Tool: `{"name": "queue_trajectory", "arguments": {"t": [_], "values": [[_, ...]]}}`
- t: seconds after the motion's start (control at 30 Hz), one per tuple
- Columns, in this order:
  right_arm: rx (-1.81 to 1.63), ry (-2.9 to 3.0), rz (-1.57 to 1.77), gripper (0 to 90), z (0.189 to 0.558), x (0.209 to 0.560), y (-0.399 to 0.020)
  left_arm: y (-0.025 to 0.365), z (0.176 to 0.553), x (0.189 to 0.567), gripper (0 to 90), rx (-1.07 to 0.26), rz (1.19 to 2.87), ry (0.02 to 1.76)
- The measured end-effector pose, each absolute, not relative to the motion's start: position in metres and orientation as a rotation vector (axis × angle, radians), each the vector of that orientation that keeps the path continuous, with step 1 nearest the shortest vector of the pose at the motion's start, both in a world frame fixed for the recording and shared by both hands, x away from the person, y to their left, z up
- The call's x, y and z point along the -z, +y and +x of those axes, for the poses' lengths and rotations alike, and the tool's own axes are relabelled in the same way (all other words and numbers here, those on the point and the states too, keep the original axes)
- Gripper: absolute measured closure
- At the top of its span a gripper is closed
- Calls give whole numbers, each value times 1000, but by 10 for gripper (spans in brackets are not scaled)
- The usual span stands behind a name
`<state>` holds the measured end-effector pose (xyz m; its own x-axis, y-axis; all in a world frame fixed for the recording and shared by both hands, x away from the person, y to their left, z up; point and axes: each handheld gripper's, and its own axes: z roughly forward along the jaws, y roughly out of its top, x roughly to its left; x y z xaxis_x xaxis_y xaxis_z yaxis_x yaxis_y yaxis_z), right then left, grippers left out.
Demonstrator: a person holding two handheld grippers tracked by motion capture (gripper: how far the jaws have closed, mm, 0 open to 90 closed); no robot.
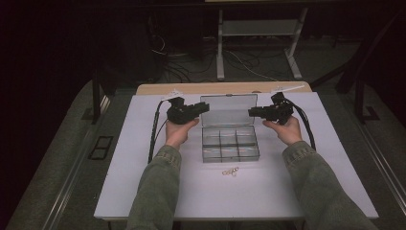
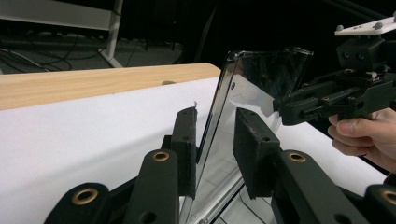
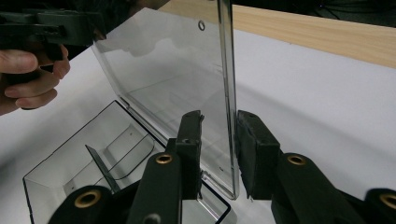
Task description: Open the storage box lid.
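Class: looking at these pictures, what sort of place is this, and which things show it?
Probably a lab or recording workspace: a white-covered table, loose cables on the floor behind, and a hand-held gripper at a clear compartment box.

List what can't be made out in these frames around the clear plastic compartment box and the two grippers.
- Clear plastic compartment box, high view: too small and reflective to tell if its cells hold anything.
- Small gold rings on the white table, high view: too small to count.
- Box's upright clear lid: whether the left gripper or right gripper pads press it; gaps unclear.
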<state>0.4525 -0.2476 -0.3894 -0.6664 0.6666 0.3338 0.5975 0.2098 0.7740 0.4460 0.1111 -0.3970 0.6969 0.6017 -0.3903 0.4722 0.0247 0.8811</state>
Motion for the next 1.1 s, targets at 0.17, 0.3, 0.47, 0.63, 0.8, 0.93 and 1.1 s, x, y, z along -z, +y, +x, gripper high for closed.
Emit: {"name": "queue_trajectory", "arguments": {"t": [0.17,0.3,0.47,0.63,0.8,0.93,1.1], "values": [[-1476,2385,1246,719,454,390,-248,112,448,402,622,-98,1622,916],[-1479,2387,1242,721,454,391,-249,117,449,407,591,-87,1618,939],[-1486,2383,1251,723,456,392,-249,121,448,416,578,-61,1609,964],[-1490,2380,1254,724,456,393,-249,121,448,422,574,-36,1616,966],[-1495,2370,1258,722,457,394,-249,115,448,427,594,-18,1645,964],[-1505,2367,1269,721,458,395,-249,113,446,432,610,-13,1645,973],[-1509,2364,1269,721,458,395,-249,112,445,440,665,-5,1665,983]]}}
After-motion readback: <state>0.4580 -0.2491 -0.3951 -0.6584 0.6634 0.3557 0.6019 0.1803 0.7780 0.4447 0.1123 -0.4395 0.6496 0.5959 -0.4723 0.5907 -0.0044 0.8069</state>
